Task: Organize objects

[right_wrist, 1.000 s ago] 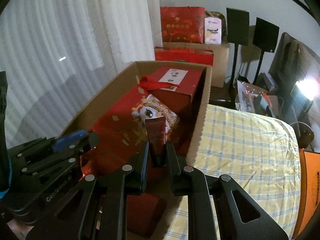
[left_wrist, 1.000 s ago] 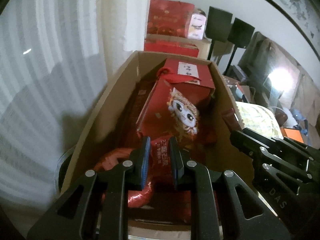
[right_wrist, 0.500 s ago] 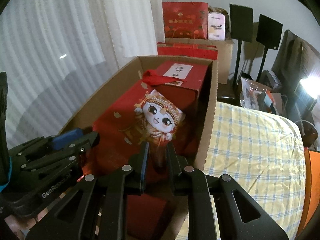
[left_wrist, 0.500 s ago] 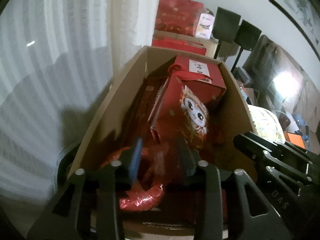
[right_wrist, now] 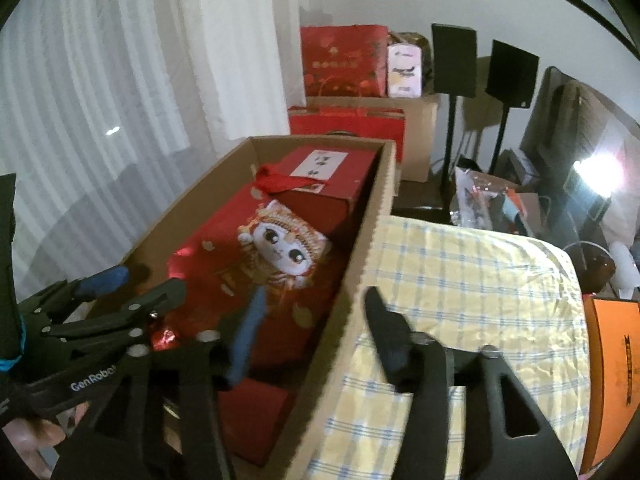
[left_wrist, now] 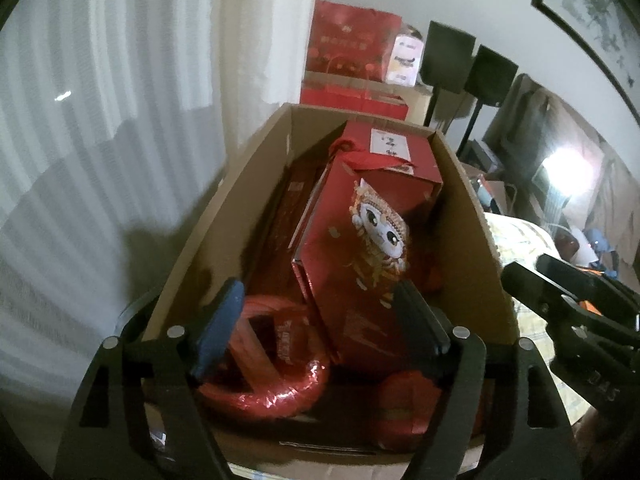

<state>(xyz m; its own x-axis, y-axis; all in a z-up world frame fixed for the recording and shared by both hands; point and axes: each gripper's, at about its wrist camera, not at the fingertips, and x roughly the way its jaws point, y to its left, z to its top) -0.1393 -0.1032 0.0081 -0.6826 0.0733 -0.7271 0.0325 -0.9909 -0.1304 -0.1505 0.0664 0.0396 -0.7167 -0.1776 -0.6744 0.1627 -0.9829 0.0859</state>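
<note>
Both grippers, left gripper [left_wrist: 316,320] and right gripper [right_wrist: 316,332], hover with jaws just opened wide and empty over a cardboard box [right_wrist: 360,248], where the red cat-printed gift bag [left_wrist: 360,264] now lies, apparently just released for storage.

Cat-print box [left_wrist: 352,264] in carton [left_wrist: 224,216], labelled box [left_wrist: 400,160] behind; checked bedding [right_wrist: 460,292] right of carton.

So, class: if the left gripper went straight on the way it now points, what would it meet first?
Probably the red gift bag with the cartoon cat in the cardboard box. It lies dead ahead between the left gripper's open jaws, which have just been opening; depth is hard to judge.
</note>
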